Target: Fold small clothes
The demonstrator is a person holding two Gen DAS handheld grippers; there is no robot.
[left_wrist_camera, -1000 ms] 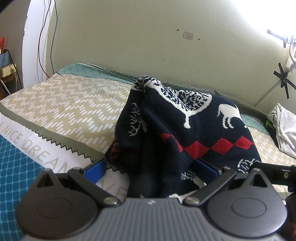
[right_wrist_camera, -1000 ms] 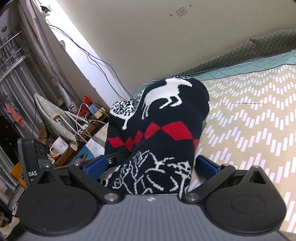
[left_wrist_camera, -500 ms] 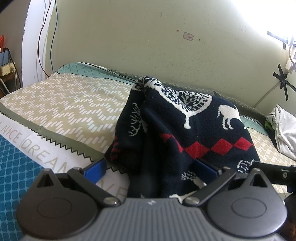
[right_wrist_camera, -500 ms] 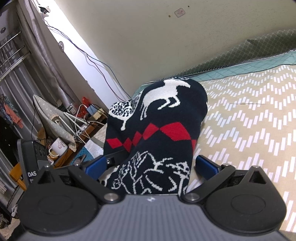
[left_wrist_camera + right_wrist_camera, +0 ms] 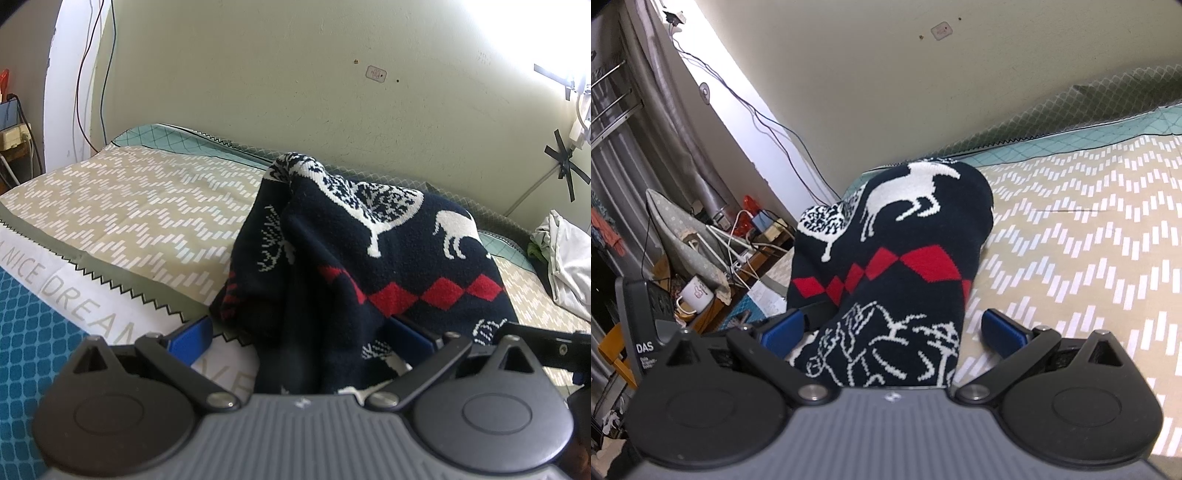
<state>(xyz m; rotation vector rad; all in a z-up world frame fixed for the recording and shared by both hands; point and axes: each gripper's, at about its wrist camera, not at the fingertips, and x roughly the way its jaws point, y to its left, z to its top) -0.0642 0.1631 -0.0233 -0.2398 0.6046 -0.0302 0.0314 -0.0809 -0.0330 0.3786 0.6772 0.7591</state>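
A navy knitted sweater (image 5: 369, 258) with white deer and red diamonds lies bunched in a heap on the bed; it also shows in the right wrist view (image 5: 897, 266). My left gripper (image 5: 299, 332) is open, its blue fingers (image 5: 192, 334) standing wide on either side of the sweater's near edge. My right gripper (image 5: 894, 332) is open too, its blue fingers (image 5: 1001, 332) straddling the sweater's other near edge. Cloth lies between both pairs of fingers, but the jaws do not pinch it.
The bed cover (image 5: 140, 206) is beige with white dashes, with a teal edge by the wall. A pile of white clothes (image 5: 565, 258) lies at the right. A cluttered side table with a mug (image 5: 696, 295) and cables stands beyond the bed's left end.
Almost nothing has changed; both grippers stay open around the sweater, with only a slight shift of view.
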